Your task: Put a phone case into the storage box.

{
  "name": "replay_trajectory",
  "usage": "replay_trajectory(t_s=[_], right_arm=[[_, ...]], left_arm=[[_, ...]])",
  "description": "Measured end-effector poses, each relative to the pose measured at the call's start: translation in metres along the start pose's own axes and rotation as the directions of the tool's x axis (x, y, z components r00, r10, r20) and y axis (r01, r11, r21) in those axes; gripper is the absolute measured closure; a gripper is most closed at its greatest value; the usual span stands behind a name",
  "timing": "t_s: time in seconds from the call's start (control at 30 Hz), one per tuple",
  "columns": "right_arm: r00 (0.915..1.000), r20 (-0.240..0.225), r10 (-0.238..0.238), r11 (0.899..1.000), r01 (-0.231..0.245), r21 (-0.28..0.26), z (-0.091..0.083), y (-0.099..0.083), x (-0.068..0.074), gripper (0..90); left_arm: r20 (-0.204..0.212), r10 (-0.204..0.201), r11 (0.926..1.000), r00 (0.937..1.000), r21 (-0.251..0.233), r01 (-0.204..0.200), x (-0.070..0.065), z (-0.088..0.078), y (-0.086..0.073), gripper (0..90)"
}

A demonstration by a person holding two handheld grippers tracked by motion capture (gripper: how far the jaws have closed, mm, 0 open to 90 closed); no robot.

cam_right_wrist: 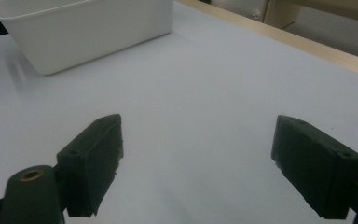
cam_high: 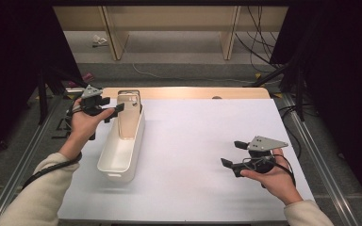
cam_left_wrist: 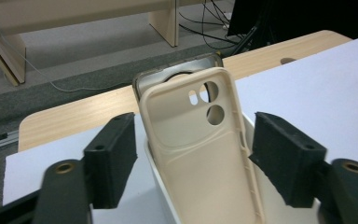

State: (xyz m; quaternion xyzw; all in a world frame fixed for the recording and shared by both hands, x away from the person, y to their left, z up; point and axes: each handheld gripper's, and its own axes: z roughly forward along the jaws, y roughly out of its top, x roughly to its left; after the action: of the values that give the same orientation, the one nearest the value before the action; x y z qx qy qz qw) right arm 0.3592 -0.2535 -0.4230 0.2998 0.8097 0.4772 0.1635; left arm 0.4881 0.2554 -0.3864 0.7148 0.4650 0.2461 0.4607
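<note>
A beige phone case (cam_left_wrist: 200,154) with round camera holes stands leaning at the far end of a long white bin (cam_high: 118,160). Right behind it stands a flat thing with a grey rim (cam_left_wrist: 177,70). My left gripper (cam_left_wrist: 193,154) is at the bin's far left end (cam_high: 113,110), its jaws spread on either side of the case. The left pad stands clear of the case and the right pad is just at its edge. My right gripper (cam_high: 231,153) hovers open over the white table sheet at the right, nothing between its pads (cam_right_wrist: 198,154).
The white sheet (cam_high: 202,136) covers a wooden table, whose bare strip (cam_high: 193,92) shows at the far edge. The bin's near wall (cam_right_wrist: 88,28) lies beyond the right gripper. Cables and wooden furniture legs stand on the floor behind the table.
</note>
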Motion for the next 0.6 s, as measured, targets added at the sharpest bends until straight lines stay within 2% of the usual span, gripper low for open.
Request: replay_trajectory(t_s=[0.07,0.27,0.6], right_arm=[[1.0,0.0,0.001,1.0,-0.001,0.0,0.0,0.0,0.0,17.5],[1.0,-0.001,0.001,1.0,-0.001,0.0,0.0,0.0,0.0,17.4],[1.0,0.002,0.002,1.0,-0.002,0.0,0.0,0.0,0.0,17.3]], left_arm=[[0.016,-0.015,0.9999,0.9998,0.0,0.015,-0.002,-0.003,0.0,24.8],[0.021,0.017,0.9999,0.9996,0.0,-0.017,-0.008,-0.012,-0.001,18.1],[0.073,0.048,0.9988,0.9962,0.0,-0.048,-0.02,-0.026,-0.003,10.5]])
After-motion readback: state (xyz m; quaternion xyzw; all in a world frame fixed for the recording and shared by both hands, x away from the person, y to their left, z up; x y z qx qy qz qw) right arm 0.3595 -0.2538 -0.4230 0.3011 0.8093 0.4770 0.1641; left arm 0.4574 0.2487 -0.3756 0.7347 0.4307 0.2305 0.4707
